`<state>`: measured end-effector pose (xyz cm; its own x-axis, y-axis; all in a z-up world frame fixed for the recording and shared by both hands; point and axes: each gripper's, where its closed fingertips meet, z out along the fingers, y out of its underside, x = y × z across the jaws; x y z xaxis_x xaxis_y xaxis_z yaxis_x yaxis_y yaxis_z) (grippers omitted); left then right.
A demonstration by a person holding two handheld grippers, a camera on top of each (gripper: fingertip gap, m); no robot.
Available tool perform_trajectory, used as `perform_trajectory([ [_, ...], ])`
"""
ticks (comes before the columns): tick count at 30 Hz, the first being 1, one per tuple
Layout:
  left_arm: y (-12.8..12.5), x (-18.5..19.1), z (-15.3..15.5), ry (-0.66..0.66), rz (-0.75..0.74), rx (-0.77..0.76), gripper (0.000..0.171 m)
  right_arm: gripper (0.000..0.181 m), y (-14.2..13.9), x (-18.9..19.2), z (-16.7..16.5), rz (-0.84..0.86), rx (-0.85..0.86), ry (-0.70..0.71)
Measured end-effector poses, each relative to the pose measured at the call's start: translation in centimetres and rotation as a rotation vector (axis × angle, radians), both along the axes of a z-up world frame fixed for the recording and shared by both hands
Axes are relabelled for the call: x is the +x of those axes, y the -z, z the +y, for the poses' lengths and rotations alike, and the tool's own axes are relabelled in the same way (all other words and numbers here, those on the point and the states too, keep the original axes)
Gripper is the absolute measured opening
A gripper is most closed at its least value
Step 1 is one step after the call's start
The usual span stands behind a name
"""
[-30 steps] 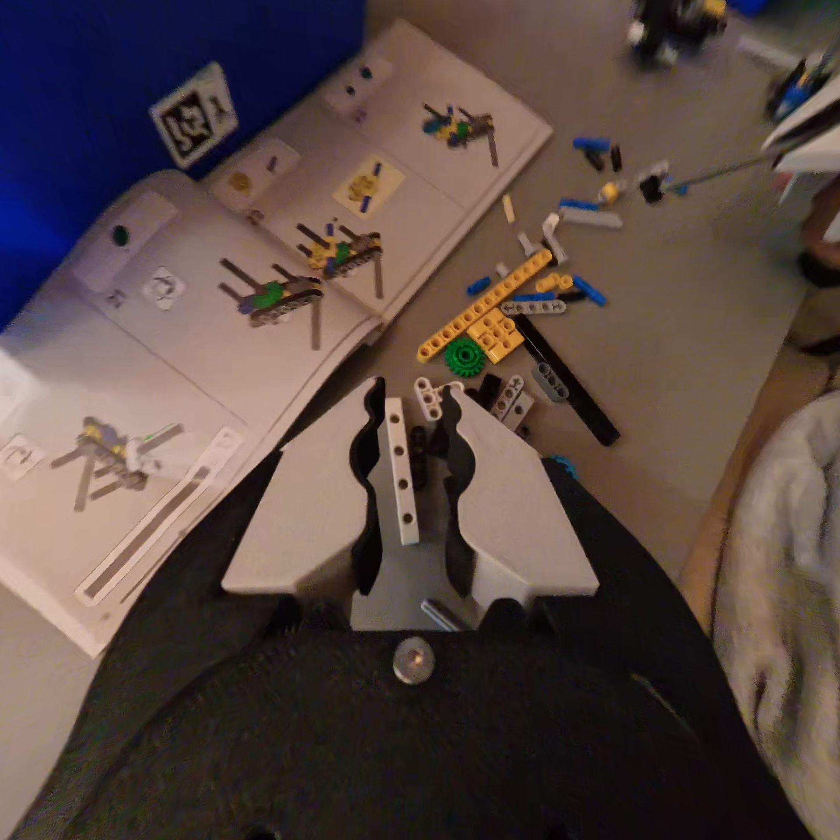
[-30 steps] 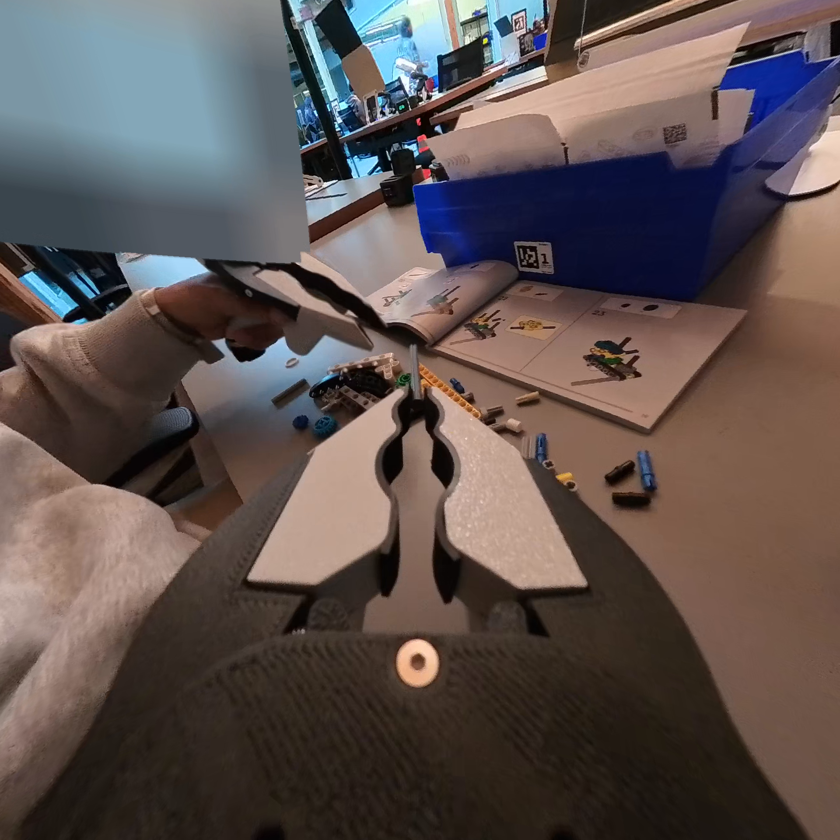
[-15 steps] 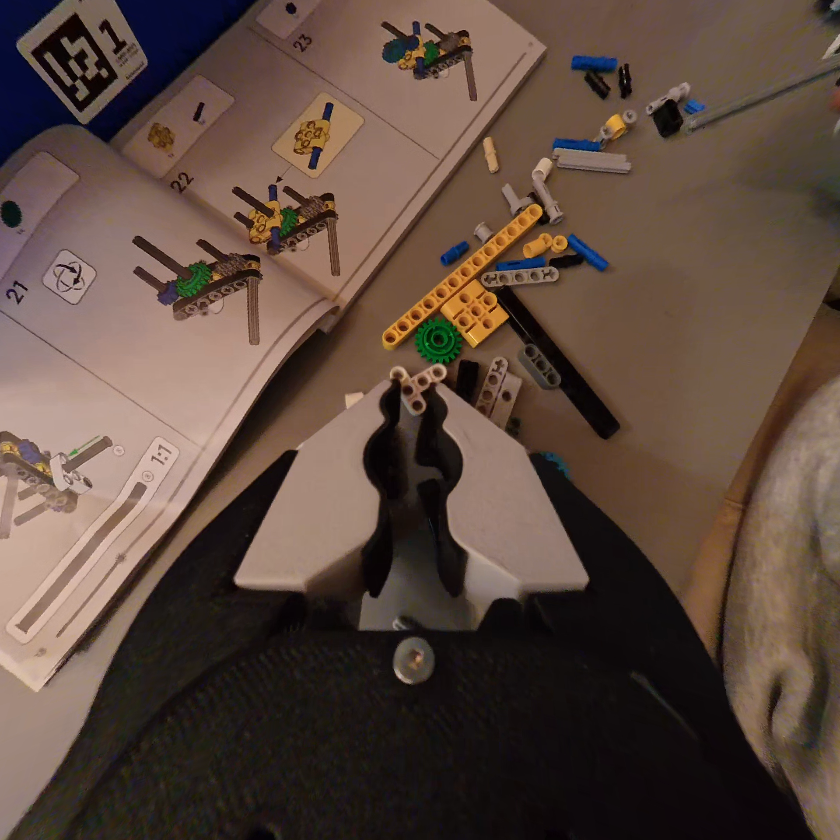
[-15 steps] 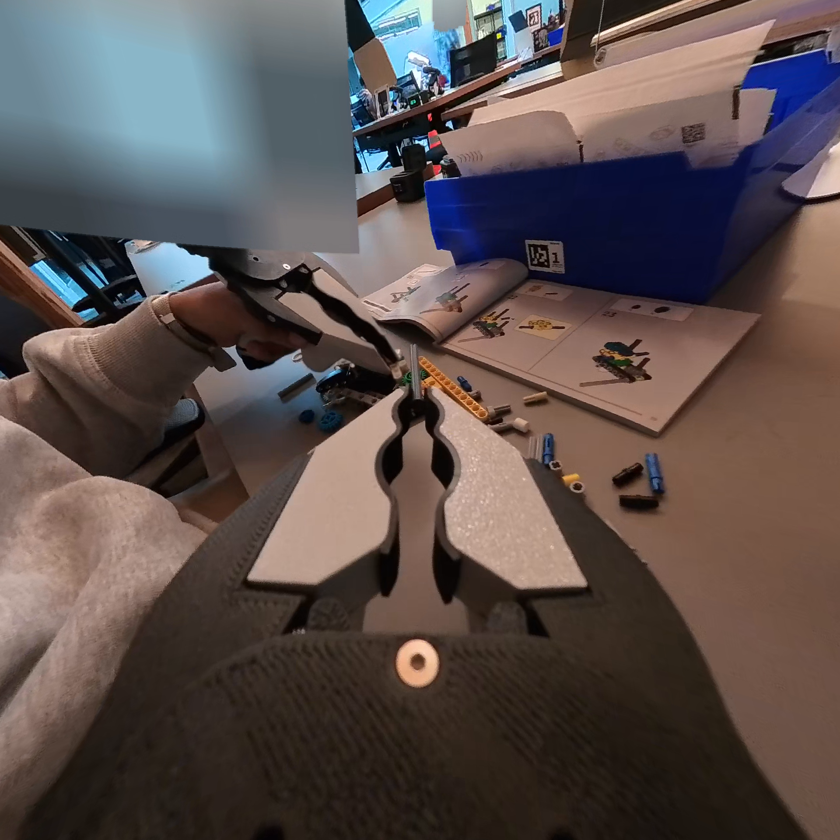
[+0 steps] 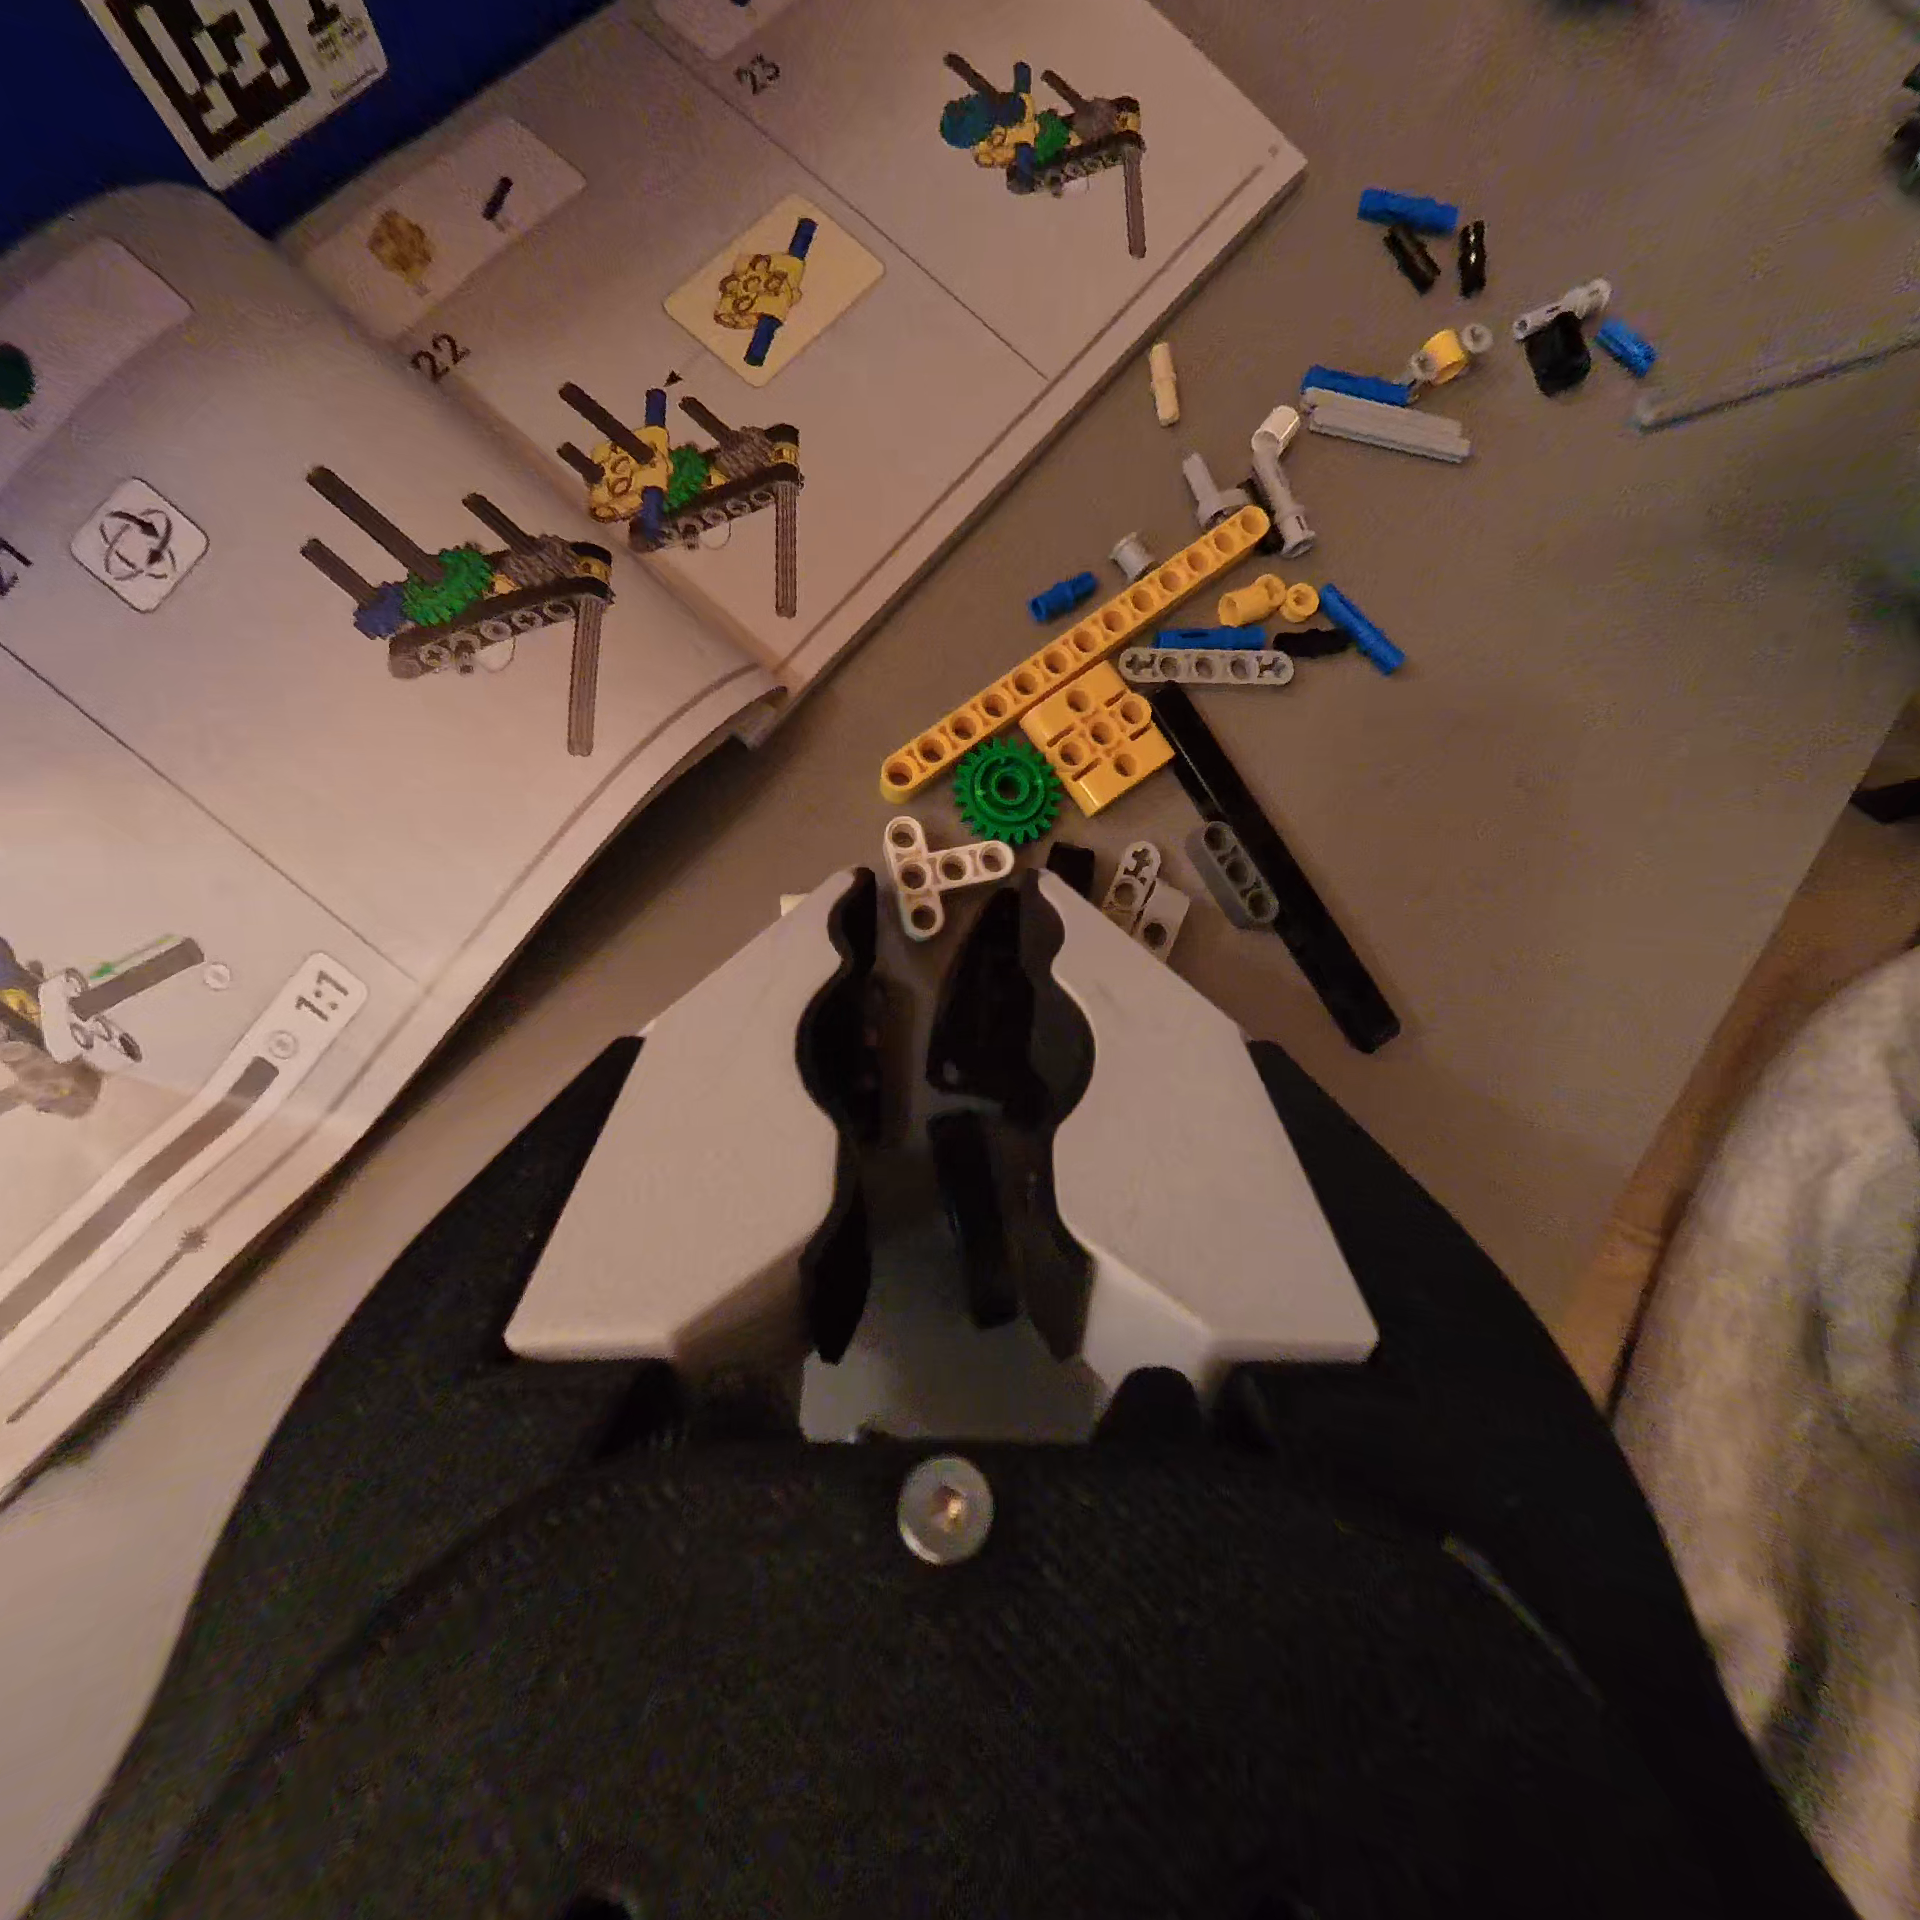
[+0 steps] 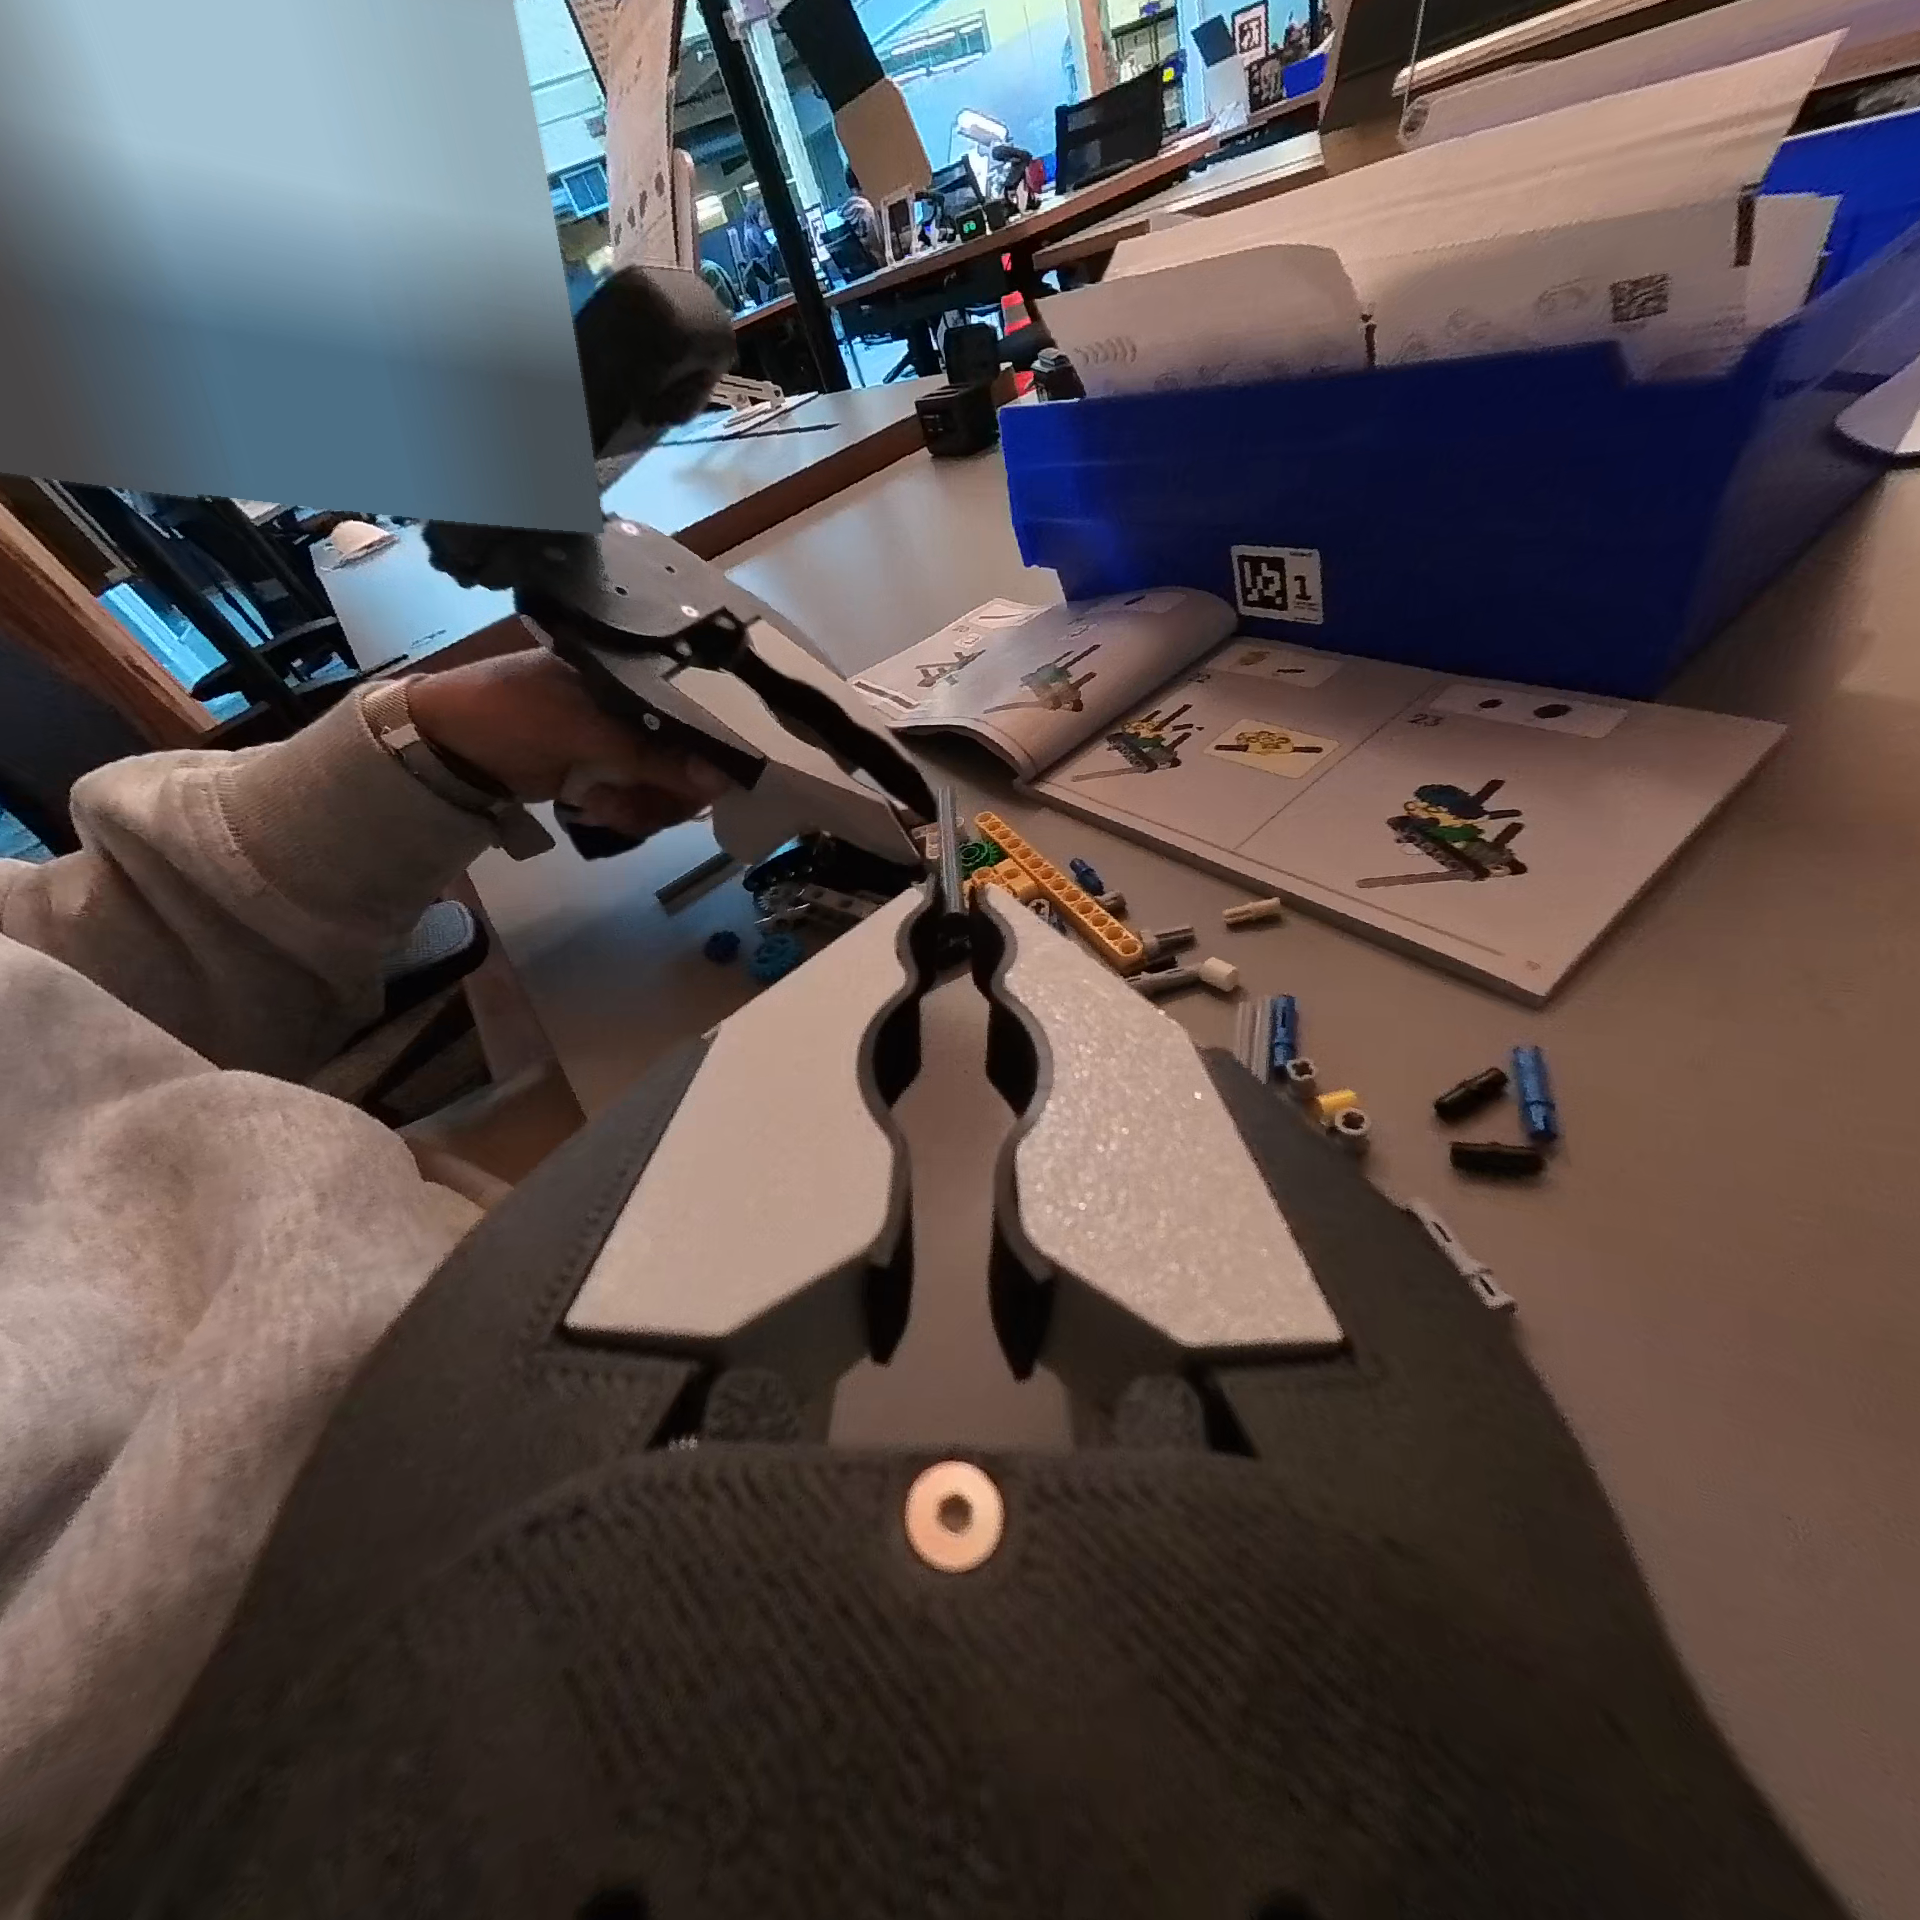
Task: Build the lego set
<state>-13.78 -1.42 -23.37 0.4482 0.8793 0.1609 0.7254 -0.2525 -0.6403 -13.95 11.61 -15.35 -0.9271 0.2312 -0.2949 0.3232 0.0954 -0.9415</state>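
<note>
My left gripper points down at a pile of loose Lego Technic parts. Its jaws stand a narrow gap apart around one end of a white T-shaped piece that lies on the table. A green gear, a long yellow beam and a yellow block lie just beyond it. My right gripper is shut on a thin grey axle that sticks up past its fingertips. The left gripper shows in the right wrist view, just behind the axle.
An open instruction booklet lies left of the pile, against a blue bin. A black beam and small blue, black and grey pins are scattered to the right. A dark part-built model sits below the left gripper. The table edge is near. It is some 4 centimetres from my left tips to the yellow block.
My left gripper has come down closer to the pile and narrowed its jaws. The white beam seen between them a second ago is gone from view. The right gripper still holds the axle.
</note>
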Motion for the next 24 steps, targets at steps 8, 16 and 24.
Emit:
perform_trajectory([
  [8, -0.1, -0.3, -0.2, -0.041, -0.006, 0.054, 0.011, 0.003, -0.1, 0.3, 0.0, 0.012, -0.005, -0.007],
  [16, -0.2, -0.3, -0.8, -0.069, -0.003, 0.085, 0.005, 0.004, -0.1, 0.8, -0.2, 0.022, 0.0, -0.024],
  [24, -0.1, -0.3, -1.0, -0.044, 0.039, -0.003, 0.012, 0.003, -0.3, 1.1, -0.2, 0.031, -0.008, -0.028],
])
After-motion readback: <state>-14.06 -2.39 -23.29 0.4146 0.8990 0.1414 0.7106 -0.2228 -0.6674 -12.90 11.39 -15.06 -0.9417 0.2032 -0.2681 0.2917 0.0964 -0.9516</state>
